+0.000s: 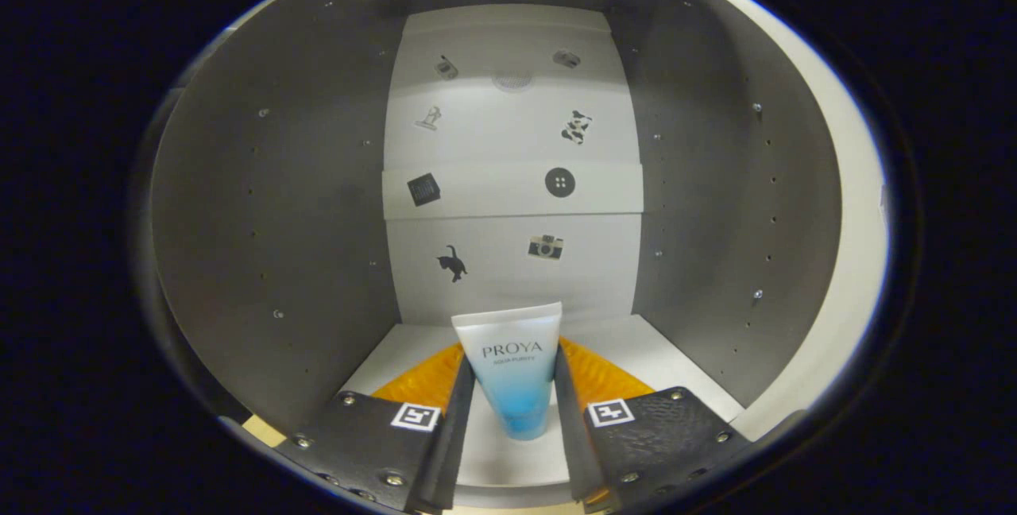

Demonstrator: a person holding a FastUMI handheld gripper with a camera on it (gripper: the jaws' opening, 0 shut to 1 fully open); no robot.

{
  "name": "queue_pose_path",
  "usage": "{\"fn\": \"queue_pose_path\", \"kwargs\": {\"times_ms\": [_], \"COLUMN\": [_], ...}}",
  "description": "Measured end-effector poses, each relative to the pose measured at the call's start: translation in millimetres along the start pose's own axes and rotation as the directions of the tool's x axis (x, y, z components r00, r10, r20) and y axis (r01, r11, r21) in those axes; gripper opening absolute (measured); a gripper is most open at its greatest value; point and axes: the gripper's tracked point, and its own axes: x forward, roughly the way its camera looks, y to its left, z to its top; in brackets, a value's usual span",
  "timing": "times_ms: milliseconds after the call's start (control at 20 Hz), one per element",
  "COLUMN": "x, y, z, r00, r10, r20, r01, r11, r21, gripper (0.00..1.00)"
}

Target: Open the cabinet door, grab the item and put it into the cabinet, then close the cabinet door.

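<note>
Your gripper [512,388] is clamped on the tube [510,364], held upright inside the cabinet [262,261] over its floor. Release too high and it likely topples, blocking the door.

I see the tube [511,372] upright between my gripper [514,388] fingers, inside the cabinet [262,205], its back wall [508,261] beyond.

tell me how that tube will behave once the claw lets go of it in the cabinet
The tube stands crimp-up on its narrow end between the claw fingers, so it will probably tip once released. It looks like soft plastic, likely to dent under squeeze. Its smooth skin may slip.
</note>
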Motion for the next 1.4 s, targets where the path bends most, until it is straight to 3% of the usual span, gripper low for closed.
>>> {"fn": "queue_pose_path", "kwargs": {"times_ms": [150, 250, 300, 400, 700, 1000, 1400], "x": [-1.2, -0.7, -1.8, -3.8, -43.9, -125.4, -280.2], "y": [-1.0, 0.1, 0.3, -2.8, 1.9, 3.2, -7.7], "z": [2.2, 1.6, 1.2, 2.3, 10.4, 20.0, 21.0], "r00": [1.0, 1.0, 1.0, 1.0, 1.0, 0.998, 0.994], "r10": [-0.005, -0.003, -0.002, -0.015, -0.012, -0.031, -0.087], "r20": [0.008, 0.004, 0.002, 0.006, 0.023, 0.046, 0.066], "r01": [0.005, 0.003, 0.002, 0.015, 0.012, 0.032, 0.089], "r11": [1.0, 1.0, 1.0, 1.0, 1.0, 0.999, 0.996], "r21": [0.019, 0.024, 0.023, 0.009, -0.007, -0.021, -0.027], "gripper": [0.55, 0.63, 0.73, 0.83, 0.96, 0.96, 0.96]}}
